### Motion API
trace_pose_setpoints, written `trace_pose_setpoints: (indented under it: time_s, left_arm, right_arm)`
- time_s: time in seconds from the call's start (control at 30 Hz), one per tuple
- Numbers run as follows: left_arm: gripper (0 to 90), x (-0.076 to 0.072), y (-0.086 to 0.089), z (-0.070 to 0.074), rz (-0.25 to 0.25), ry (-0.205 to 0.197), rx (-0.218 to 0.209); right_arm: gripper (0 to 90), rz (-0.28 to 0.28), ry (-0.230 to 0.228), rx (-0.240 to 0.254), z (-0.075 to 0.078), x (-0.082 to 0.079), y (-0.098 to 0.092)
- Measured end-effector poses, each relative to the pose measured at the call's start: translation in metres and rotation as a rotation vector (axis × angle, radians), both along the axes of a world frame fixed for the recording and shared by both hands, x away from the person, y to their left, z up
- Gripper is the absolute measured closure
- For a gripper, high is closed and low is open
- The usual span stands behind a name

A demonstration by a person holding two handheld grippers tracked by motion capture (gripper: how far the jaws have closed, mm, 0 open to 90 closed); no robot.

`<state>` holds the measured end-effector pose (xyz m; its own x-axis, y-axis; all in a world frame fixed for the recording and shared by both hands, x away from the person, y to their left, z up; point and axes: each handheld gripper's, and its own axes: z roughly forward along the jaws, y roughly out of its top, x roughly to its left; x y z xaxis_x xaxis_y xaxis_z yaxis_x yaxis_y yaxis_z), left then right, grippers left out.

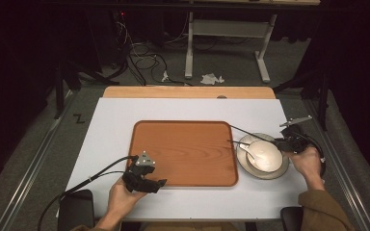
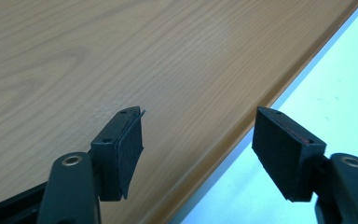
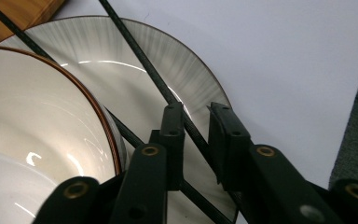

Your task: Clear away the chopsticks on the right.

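A grey plate (image 1: 242,161) on the white mat, right of the wooden tray (image 1: 183,154), carries a white bowl (image 1: 268,156) with a white spoon (image 1: 247,148). Two black chopsticks (image 1: 251,134) lie across the plate toward the tray. My right gripper (image 1: 282,143) sits low at the plate's right side. In the right gripper view its jaws (image 3: 196,121) stand narrow around one chopstick (image 3: 140,56), with a gap left on one side; the other chopstick (image 3: 9,23) runs beside the bowl (image 3: 37,116). My left gripper (image 1: 155,186) is open over the tray's front edge (image 2: 121,56), nothing between its pads (image 2: 198,140).
The white mat (image 1: 115,125) covers the table, with a wooden strip (image 1: 188,92) along its far edge. A black flat object (image 1: 75,209) lies at the near left corner and another dark one (image 1: 291,214) at the near right. Cables and a stand's legs lie on the floor beyond.
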<state>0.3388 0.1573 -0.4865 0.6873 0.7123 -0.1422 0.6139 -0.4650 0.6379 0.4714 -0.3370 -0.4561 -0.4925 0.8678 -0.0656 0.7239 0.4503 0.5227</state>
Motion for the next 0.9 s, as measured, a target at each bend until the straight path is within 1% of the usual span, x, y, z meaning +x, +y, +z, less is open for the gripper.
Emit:
trace_pose_setpoints:
  time_s: [0.03,0.17,0.3,0.4,0.57,0.67,0.7,0.77,0.8,0.87,0.9]
  left_arm:
    - [33.2,0.0,0.0,0.0,0.0,0.0,0.0]
    - [33.2,0.0,0.0,0.0,-0.001,0.002,-0.001]
    - [33.2,0.0,0.0,0.0,0.0,0.0,-0.001]
    - [33.2,0.0,0.0,0.0,-0.001,0.002,0.0]
    - [33.2,0.0,0.0,0.0,-0.001,0.002,-0.001]
    - [33.2,0.0,0.0,0.0,-0.001,0.001,0.0]
    - [33.2,0.0,0.0,0.0,-0.001,0.001,-0.001]
    - [33.2,0.0,0.0,0.0,-0.001,0.003,-0.001]
    - [33.2,0.0,0.0,0.0,-0.002,0.003,-0.001]
    - [33.2,0.0,0.0,0.0,0.0,0.001,-0.004]
    - [33.2,0.0,0.0,0.0,0.0,0.0,-0.004]
  right_arm:
    - [76.3,0.0,0.0,0.0,0.0,0.0,0.0]
    - [81.8,0.004,0.008,-0.014,-0.002,0.001,0.002]
    - [82.7,0.001,0.007,-0.015,-0.003,0.002,0.001]
    - [85.6,0.002,-0.004,-0.016,-0.004,0.001,0.0]
    - [86.1,0.001,-0.004,-0.012,-0.004,0.001,-0.002]
    - [86.3,0.003,-0.018,-0.014,-0.003,0.0,-0.002]
    - [86.4,0.004,-0.025,-0.002,-0.001,-0.001,-0.002]
    - [86.5,0.006,-0.028,0.006,0.0,-0.002,-0.002]
    - [86.5,0.01,-0.042,0.019,0.003,-0.004,-0.003]
    - [86.5,0.009,-0.046,0.022,0.005,-0.005,-0.003]
    - [86.5,0.01,-0.061,0.03,0.007,-0.006,-0.003]
